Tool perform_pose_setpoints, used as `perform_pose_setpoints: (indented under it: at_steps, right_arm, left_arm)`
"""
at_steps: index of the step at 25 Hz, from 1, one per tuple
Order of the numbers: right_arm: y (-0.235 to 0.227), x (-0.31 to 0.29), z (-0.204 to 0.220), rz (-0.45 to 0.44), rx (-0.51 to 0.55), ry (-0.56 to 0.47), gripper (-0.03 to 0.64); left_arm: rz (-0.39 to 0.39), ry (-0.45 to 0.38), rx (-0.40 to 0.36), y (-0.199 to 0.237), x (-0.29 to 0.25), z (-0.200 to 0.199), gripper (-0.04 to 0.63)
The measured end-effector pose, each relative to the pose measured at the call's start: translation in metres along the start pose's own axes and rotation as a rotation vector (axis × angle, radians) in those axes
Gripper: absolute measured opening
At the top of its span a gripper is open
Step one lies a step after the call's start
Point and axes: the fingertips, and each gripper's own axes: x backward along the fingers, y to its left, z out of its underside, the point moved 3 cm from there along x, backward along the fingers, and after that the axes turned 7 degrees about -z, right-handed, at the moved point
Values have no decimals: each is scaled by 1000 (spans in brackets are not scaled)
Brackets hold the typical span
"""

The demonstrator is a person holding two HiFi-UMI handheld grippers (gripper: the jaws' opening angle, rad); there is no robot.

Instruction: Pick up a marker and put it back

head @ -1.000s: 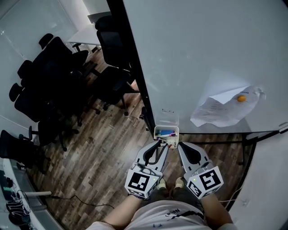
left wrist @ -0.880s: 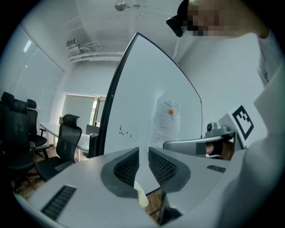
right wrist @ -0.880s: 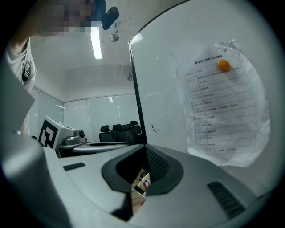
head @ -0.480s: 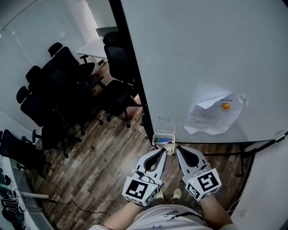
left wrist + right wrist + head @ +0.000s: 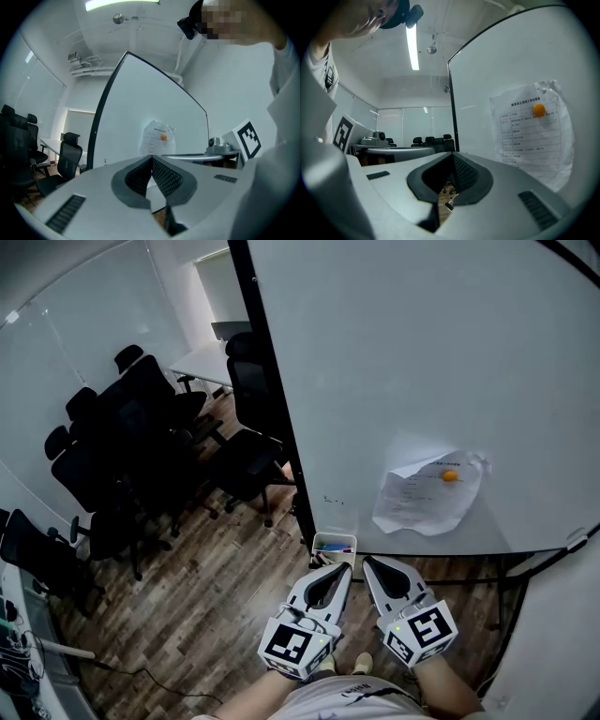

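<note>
Markers (image 5: pixel 333 547) sit in the small white marker holder (image 5: pixel 336 536) at the whiteboard's bottom edge, just ahead of both claw tips. At least a blue and a pink one show, but I can't count them. None is picked up yet. Left claw (image 5: pixel 343 567) is clenched, pads meeting with nothing between them in its own view (image 5: pixel 151 161), tips just short of the holder's near rim. Right claw (image 5: pixel 367 562) is just beside the left one, also clenched and empty (image 5: pixel 453 159), slightly right of the holder. Past the claws is the whiteboard (image 5: pixel 422 362), with a paper sheet (image 5: pixel 422 498) pinned by an orange magnet (image 5: pixel 450 476) up and to the right of the right claw. Office chairs (image 5: pixel 141 446) stand on the wooden floor (image 5: pixel 216 587) well off to the left. Risks as I read it: going in with the pads together just rams the holder or shoves the markers, so it needs to open first. The holder is narrow and the markers lie packed, so it's easy to pinch two or clip the rim. The claws are so close side by side that opening the left one could bump the right. A shallow tip grip on a round barrel could let the marker roll out and drop to the floor.
</note>
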Motion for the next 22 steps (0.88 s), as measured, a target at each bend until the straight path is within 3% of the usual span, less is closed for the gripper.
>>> perform_pose_setpoints:
  at_steps: [22]
  right_arm:
    - [8,28,-10,3,18,1,12]
  left_arm:
    - [11,-28,7,-30,8,-8,12]
